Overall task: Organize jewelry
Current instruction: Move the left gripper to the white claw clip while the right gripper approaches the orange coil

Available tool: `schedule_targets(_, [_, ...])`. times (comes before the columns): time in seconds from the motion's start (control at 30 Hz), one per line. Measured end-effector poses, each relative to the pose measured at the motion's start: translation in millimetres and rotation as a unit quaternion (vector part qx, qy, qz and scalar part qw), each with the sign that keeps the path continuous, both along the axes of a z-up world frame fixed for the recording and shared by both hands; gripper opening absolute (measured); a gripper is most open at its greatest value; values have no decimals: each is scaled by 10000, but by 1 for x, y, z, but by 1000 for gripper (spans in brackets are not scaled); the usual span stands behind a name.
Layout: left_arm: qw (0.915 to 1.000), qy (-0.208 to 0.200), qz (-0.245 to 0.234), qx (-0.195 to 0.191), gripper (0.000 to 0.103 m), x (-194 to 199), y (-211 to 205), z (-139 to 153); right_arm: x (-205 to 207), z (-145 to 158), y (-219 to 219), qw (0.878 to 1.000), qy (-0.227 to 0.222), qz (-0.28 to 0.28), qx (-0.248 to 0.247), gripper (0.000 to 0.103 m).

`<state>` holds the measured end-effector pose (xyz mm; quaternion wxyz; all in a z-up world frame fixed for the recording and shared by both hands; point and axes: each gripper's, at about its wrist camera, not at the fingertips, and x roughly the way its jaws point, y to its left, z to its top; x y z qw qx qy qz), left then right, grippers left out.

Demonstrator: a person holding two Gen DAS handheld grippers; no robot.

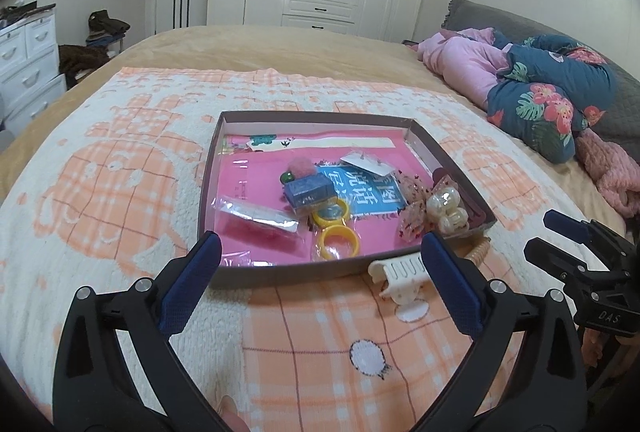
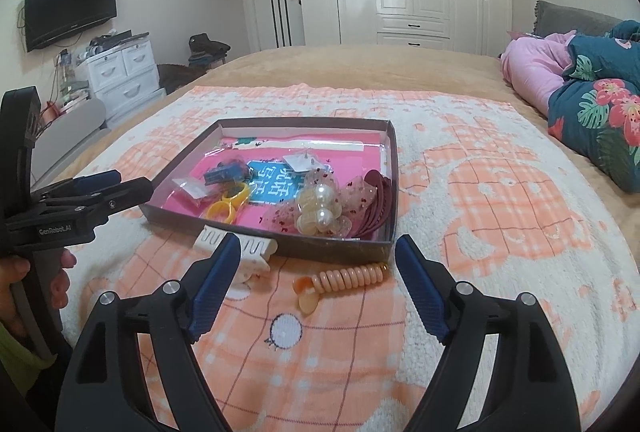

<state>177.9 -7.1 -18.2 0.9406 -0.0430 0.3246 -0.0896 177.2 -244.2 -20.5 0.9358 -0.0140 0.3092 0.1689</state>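
Both grippers hang empty above the bed: the left gripper (image 1: pixel 320 256) and right gripper (image 2: pixel 318 256) each have jaws spread wide. A shallow cardboard tray (image 2: pixel 280 246) sits on the peach-checked towel (image 2: pixel 500 199), holding yellow rings (image 1: pixel 334 232), a pearl hair clip (image 2: pixel 320 211), a small blue box (image 1: pixel 310 191) and maroon clips (image 2: pixel 378 203). Just outside its near wall lie a white claw clip (image 2: pixel 256 250) and a peach coil hair tie (image 2: pixel 348 278), well apart from each other.
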Motion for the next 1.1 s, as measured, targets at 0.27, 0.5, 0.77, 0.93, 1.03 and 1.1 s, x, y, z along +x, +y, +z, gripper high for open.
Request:
schedule_targets(0.27, [10000, 35, -66, 59, 91, -9, -5, -4, -11, -10, -6, 10000, 86, -20, -37, 77])
schedule_targets(0.5, [9997, 132, -172, 128, 91, -10, -14, -11, -19, -21, -12, 9998, 201, -76, -60, 77])
schedule_targets(0.77, [9987, 264, -336, 283, 91, -9, -30, -24, -18, -35, -22, 9992, 340, -177, -90, 78])
schedule_targets(0.93, [9978, 371, -404, 380, 91, -6, -38, -34, -9, -44, -24, 9988, 451, -187, -106, 81])
schedule_targets(1.03, [9974, 426, -416, 394, 91, -3, -42, -38, -1, -51, -22, 9983, 560, -114, -117, 83])
schedule_targets(1.1, [9971, 471, -423, 413, 91, 1, -44, -42, 2, -55, -20, 9980, 621, -60, -108, 84])
